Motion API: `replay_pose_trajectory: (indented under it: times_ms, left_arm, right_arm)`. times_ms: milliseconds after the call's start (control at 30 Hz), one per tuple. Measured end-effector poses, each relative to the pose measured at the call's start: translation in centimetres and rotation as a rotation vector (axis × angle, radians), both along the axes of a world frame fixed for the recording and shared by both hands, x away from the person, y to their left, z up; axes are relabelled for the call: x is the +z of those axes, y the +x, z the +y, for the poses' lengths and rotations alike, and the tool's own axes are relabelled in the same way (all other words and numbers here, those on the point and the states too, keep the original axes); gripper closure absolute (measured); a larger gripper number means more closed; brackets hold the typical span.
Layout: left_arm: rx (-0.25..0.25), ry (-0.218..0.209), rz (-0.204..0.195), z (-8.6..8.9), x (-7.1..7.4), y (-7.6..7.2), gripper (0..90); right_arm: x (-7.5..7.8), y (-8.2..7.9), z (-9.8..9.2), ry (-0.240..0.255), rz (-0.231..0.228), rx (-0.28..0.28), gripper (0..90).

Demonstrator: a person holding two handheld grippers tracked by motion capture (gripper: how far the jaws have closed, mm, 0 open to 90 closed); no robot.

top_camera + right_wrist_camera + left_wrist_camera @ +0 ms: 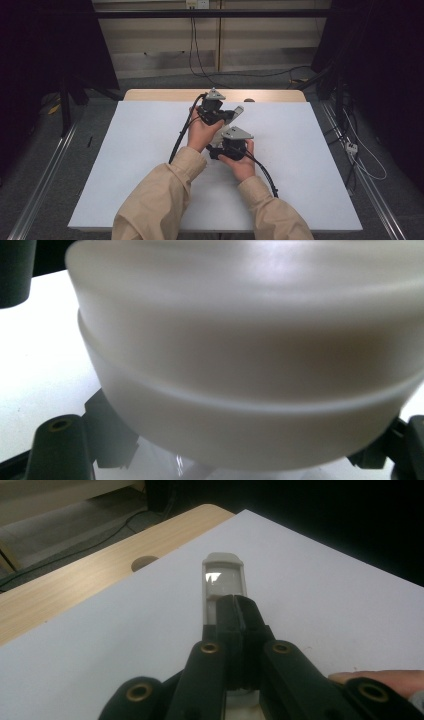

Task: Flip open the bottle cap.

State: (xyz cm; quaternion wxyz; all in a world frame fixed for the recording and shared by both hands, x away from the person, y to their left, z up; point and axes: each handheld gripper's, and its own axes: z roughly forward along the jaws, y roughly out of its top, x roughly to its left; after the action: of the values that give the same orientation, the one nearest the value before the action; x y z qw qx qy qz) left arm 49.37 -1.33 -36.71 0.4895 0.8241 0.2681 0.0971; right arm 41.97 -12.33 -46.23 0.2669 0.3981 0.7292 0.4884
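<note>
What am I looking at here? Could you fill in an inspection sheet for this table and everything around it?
Surface: white sheet over a wooden table.
Job's things: pale translucent plastic piece, flat, clamped by the left gripper; the frosted plastic body sits against the right gripper.
Clutter: nothing seen.
Grippers: both shut, close together at mid-table.
Cables: one black cable trails from each gripper.
Surroundings: dark curtains, floor wires, wall socket.

Frosted plastic container (223, 582), held up over the white sheet

Translucent, greyish-white (a ridge rings its rounded body (240, 365)), it's tilted clear of the table, pinched at both ends.
</note>
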Motion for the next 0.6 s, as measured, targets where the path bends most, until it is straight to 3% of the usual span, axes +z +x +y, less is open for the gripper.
replay_pose_trajectory:
  times_ms: [233,333,433,600]
  left_arm:
    - [-0.006,0.012,0.002,0.0,0.1,-0.2,90.0]
    - [0.008,-0.003,0.003,0.3,0.2,-0.4,89.4]
    - [0.020,-0.008,-0.003,0.7,0.6,-0.6,84.5]
    - [0.043,-0.009,-0.003,1.4,1.0,-0.9,71.9]
  right_arm:
    - [0.0,0.0,0.0,0.001,0.005,0.000,18.6]
    - [0.1,0.0,-0.1,0.011,0.021,-0.001,16.9]
    - [0.1,0.0,-0.4,0.008,0.037,-0.010,11.3]
    - [0.3,-0.2,-0.5,-0.007,0.050,-0.001,10.8]
